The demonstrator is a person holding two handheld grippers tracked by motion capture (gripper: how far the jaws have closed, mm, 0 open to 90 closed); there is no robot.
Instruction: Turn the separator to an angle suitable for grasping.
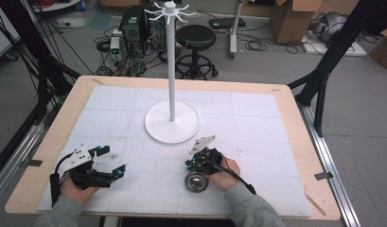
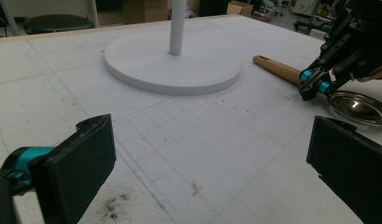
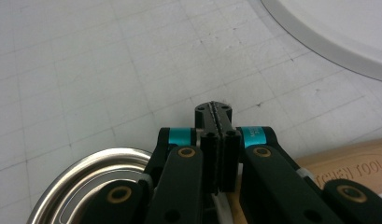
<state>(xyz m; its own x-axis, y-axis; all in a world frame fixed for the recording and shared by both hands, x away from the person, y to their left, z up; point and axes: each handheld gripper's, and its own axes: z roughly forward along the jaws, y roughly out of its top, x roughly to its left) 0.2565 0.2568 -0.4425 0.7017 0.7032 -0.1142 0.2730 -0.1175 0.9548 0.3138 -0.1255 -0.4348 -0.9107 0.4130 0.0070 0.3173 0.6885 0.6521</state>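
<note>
Right tongs [image 3: 213,122], pinched shut on the wooden-handled steel ladle [image 1: 197,181], sit nearer the white hook stand [image 1: 171,122]; left tongs [image 2: 207,172] gape wide.

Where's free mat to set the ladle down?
Free: the mat left of the stand base, and the right side past the right tongs. Crowded: between the base and the ladle.
</note>
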